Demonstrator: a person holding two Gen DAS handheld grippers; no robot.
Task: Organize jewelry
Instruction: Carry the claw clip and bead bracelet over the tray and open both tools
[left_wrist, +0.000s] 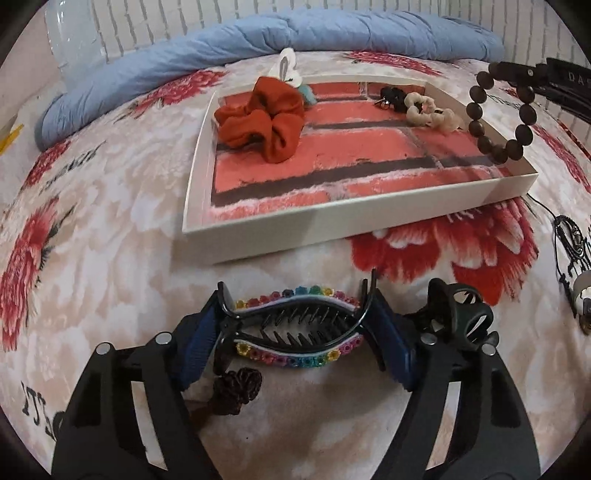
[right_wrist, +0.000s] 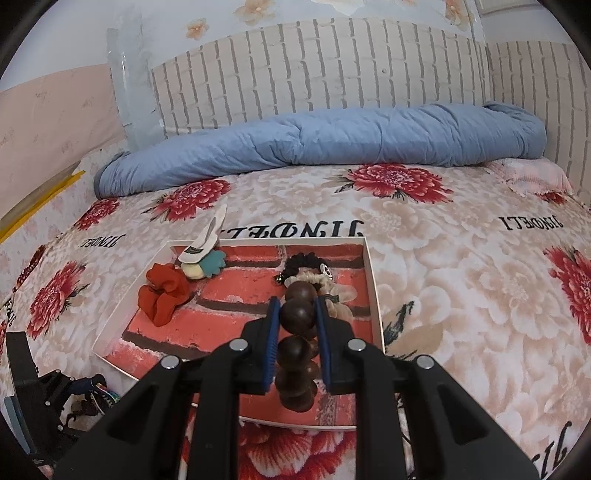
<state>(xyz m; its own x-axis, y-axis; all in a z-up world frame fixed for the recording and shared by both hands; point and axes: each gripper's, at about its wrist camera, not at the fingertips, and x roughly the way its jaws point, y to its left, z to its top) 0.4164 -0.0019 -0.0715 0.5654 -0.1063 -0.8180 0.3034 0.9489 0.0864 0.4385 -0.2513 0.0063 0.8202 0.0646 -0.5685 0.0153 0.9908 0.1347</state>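
1. The right hand-held gripper (right_wrist: 297, 325), clamped on the bead bracelet (left_wrist: 500, 114), hung over the tray (left_wrist: 354, 212); lowering before release seemed wise.
2. The left hand-held gripper (left_wrist: 295, 332) squeezed the rainbow hair clip (left_wrist: 295, 328) above the bed (left_wrist: 110, 240); it wanted carrying level.

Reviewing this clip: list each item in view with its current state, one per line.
Left gripper: shut on rainbow-flowered black hair claw.
Right gripper: shut on dark wooden bead bracelet, above tray.
White brick-print tray: on bed.
Orange scrunchie: in tray.
Cream scrunchie: in tray.
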